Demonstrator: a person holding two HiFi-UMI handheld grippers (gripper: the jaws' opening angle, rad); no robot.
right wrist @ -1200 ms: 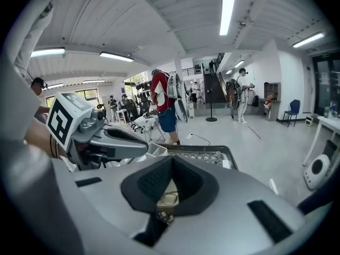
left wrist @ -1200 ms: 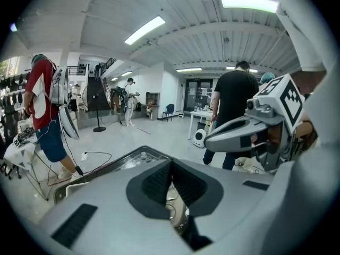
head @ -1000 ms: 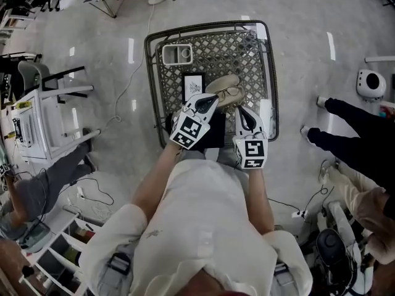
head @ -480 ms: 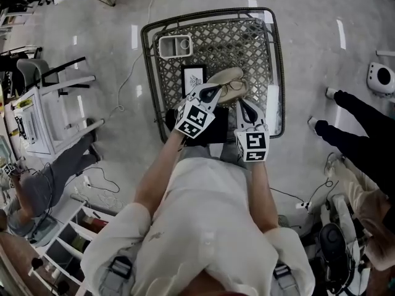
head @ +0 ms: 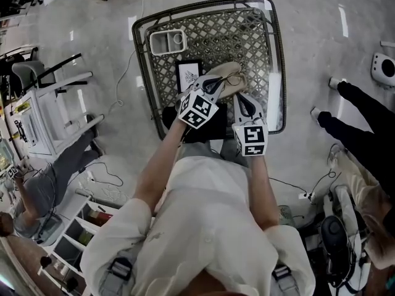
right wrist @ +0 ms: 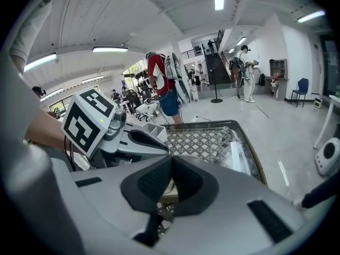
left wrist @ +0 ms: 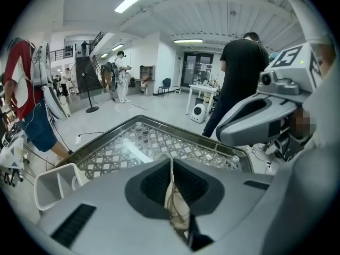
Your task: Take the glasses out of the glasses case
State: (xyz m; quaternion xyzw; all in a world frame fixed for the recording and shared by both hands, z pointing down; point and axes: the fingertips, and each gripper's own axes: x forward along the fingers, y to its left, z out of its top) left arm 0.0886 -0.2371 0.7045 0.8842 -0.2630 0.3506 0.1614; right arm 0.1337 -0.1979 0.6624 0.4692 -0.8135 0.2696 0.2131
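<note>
The beige glasses case (head: 232,73) lies open near the front of the lattice table (head: 143,60). My left gripper (head: 216,79) reaches onto the case from the left. In the left gripper view its jaws (left wrist: 171,170) are shut, with the thin wire glasses (left wrist: 176,209) and beige case showing between them. My right gripper (head: 241,96) meets the case's near right edge. Its jaws (right wrist: 171,166) are shut too, and a strip of the beige case (right wrist: 167,189) shows just under them. The grippers hide most of the glasses in the head view.
A white divided tray (head: 166,42) sits at the table's far left corner, and a black-framed card (head: 188,73) lies left of the case. A person's dark-trousered legs (head: 361,110) stand to the right. White shelving (head: 43,125) and cables lie to the left.
Both grippers have moved forward onto the case. The left gripper now covers the glasses that lay in plain sight on the open case a second ago.
</note>
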